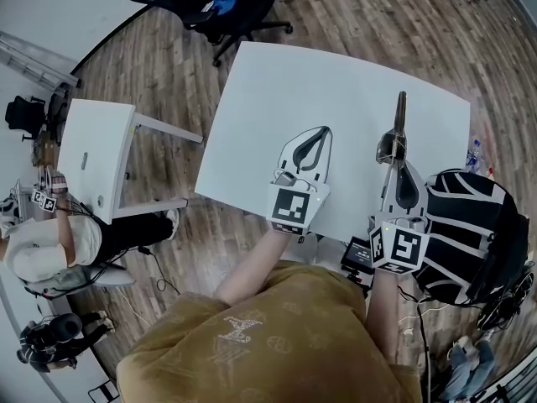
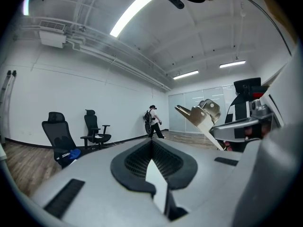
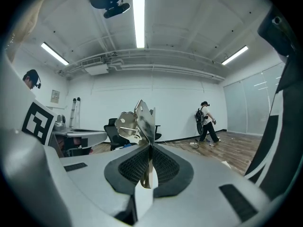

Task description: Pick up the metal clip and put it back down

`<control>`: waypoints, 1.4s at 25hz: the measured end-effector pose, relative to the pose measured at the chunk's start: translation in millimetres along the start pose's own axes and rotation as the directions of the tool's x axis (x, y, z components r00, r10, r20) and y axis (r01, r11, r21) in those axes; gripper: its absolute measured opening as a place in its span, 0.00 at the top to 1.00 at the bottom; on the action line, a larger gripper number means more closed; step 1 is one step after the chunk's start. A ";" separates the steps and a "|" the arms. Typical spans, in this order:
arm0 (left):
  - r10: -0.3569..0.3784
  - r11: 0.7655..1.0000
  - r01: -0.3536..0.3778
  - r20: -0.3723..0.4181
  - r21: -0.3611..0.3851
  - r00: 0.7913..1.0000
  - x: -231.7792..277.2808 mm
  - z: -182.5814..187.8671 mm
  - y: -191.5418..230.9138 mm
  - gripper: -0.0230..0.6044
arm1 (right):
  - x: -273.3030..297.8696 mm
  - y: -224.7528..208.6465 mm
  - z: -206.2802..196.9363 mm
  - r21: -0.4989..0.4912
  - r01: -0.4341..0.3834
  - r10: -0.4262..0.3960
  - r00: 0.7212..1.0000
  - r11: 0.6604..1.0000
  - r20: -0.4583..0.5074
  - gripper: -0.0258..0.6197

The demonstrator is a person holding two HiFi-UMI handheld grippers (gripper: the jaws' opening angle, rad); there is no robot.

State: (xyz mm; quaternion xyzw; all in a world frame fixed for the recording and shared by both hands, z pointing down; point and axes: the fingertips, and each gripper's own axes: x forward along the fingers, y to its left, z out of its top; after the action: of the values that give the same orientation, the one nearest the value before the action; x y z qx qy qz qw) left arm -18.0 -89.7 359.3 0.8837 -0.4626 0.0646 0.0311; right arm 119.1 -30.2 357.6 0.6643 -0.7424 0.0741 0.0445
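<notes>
Clip [image 3: 141,122] is pinched in the right tongs [image 3: 149,150], over the counter [image 1: 277,99]. Left tongs [image 2: 152,144] are closed and empty.

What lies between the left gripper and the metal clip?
Only bare white table separates the left gripper from the metal clip, shown in the head view.

We are in a bare, open office or lab room, with a wood-plank floor [image 1: 377,23], plain white walls [image 2: 71,89] and long strip lights [image 3: 138,22] on a white ceiling. Black office chairs [image 2: 97,129] stand along the wall. We also see a large white surface [image 1: 336,99], and a glass partition [image 3: 258,103] closes one end.
</notes>
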 end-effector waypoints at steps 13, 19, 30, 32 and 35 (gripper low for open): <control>-0.013 1.000 0.012 -0.083 -0.010 0.996 6.9 -39.7 -0.2 0.95 | 4.2 1.8 -45.6 -0.015 -0.008 0.006 0.994 1.000 -0.113 0.92; -0.022 1.000 0.020 -0.124 -0.017 0.992 9.1 -59.9 -2.7 0.95 | 3.3 3.0 -71.0 -0.016 -0.012 0.009 0.985 1.000 -0.170 0.92; -0.032 0.999 0.027 -0.192 -0.024 0.981 7.9 -95.0 -3.2 0.95 | 3.4 6.4 -109.9 -0.029 -0.019 0.011 0.966 0.999 -0.260 0.92; -0.032 0.999 0.027 -0.203 -0.027 0.979 8.2 -100.7 -2.7 0.95 | 3.3 7.0 -116.5 -0.033 -0.022 0.012 0.961 0.999 -0.275 0.92; -0.035 0.999 0.030 -0.221 -0.027 0.975 10.1 -108.9 -3.4 0.95 | 3.4 7.4 -126.3 -0.041 -0.027 0.013 0.955 0.999 -0.296 0.92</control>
State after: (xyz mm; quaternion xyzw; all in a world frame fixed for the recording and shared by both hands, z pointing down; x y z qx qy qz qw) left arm -18.8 -83.5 468.6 0.8780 -0.4425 0.1565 0.0939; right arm 107.2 -11.5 482.2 0.6371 -0.7356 0.1562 0.1691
